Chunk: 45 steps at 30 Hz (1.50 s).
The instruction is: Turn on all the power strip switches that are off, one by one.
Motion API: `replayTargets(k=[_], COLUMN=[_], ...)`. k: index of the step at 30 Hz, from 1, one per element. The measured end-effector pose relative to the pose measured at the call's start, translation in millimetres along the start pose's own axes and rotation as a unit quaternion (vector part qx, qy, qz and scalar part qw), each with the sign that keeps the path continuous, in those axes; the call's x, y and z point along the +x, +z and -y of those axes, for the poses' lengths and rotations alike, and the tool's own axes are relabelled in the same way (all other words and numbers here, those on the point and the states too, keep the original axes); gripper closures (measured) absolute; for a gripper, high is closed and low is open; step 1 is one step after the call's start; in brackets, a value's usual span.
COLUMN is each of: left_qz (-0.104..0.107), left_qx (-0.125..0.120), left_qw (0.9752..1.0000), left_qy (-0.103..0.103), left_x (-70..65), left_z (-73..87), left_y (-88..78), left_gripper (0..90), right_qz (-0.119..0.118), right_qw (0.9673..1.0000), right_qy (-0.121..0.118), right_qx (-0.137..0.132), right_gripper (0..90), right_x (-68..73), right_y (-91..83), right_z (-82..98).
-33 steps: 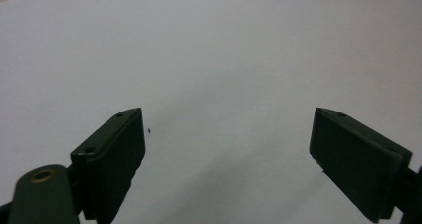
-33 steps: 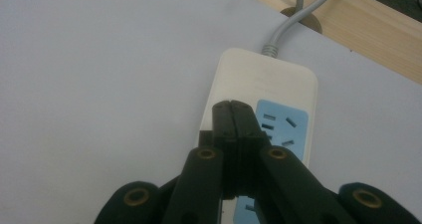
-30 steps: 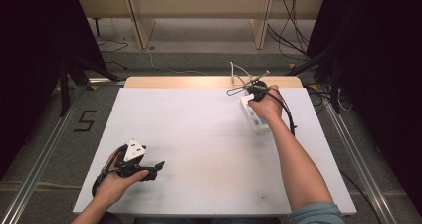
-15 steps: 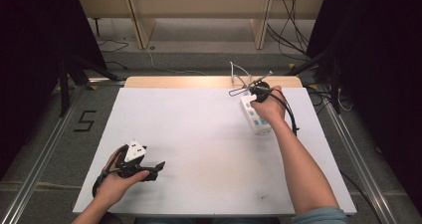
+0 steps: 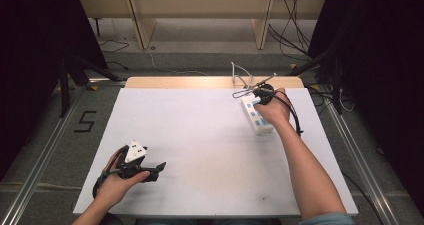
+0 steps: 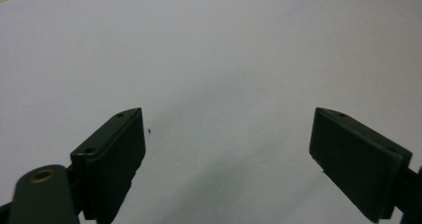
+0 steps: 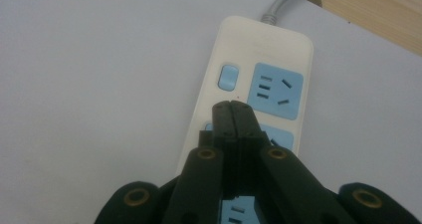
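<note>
A grey floor with metal rails surrounds the wide white rectangular table (image 5: 200, 140), whose far edge shows a bare strip of pale wood; beyond it stand light wooden furniture legs and loose dark cables, with black curtains at both sides. On the table's far right lies the cream plastic power strip with pale blue sockets (image 5: 256, 116), partly covered by the person's right hand, its grey cord running off the far edge. The right gripper (image 7: 232, 106) hovers over it with jaws pressed together, gripping nothing, tips beside a blue rocker switch. The left gripper (image 6: 229, 134) rests near-left, jaws spread wide and empty. A black "5" (image 5: 85, 121) marks the floor at left.
</note>
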<state>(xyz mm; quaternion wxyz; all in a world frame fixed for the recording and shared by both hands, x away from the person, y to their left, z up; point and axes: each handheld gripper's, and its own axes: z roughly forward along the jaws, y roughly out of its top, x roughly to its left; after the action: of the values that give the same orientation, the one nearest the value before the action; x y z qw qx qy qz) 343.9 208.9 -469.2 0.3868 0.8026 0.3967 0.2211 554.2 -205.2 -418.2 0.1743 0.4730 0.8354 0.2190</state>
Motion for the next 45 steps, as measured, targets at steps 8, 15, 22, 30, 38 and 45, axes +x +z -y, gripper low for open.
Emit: replayTargets(k=[8,15,22,30,38,45], left_qz=[-0.002,-0.004,-0.004,-0.003,-0.003,-0.004], left_qx=[-0.001,-0.005,-0.004,-0.003,-0.004,-0.004], left_qw=[1.0,1.0,1.0,1.0,1.0,1.0], left_qy=[0.0,0.0,0.001,0.002,-0.001,0.0], left_x=[0.2,-0.1,0.3,0.7,0.9,0.5], left_z=[-0.1,-0.5,-0.6,-0.6,-0.3,-0.3], left_y=[-0.4,-0.5,-0.8,-1.1,-1.1,-0.9], left_gripper=[14.4,14.7,14.8,14.9,14.9,14.9], right_qz=[-0.008,-0.019,-0.024,-0.026,-0.029,-0.028], right_qw=[0.9999,0.9994,0.999,0.9985,0.998,0.998], right_qy=[-0.001,0.001,0.0,-0.001,-0.002,-0.001], right_qx=[0.014,0.028,0.037,0.048,0.056,0.057], right_gripper=[90.0,90.0,90.0,90.0,90.0,90.0], right_x=[-0.1,1.2,3.1,5.9,6.7,6.7], right_y=[-1.3,-2.9,-6.0,-8.3,-7.2,-8.7], right_z=[3.8,5.0,6.0,7.5,10.6,11.9])
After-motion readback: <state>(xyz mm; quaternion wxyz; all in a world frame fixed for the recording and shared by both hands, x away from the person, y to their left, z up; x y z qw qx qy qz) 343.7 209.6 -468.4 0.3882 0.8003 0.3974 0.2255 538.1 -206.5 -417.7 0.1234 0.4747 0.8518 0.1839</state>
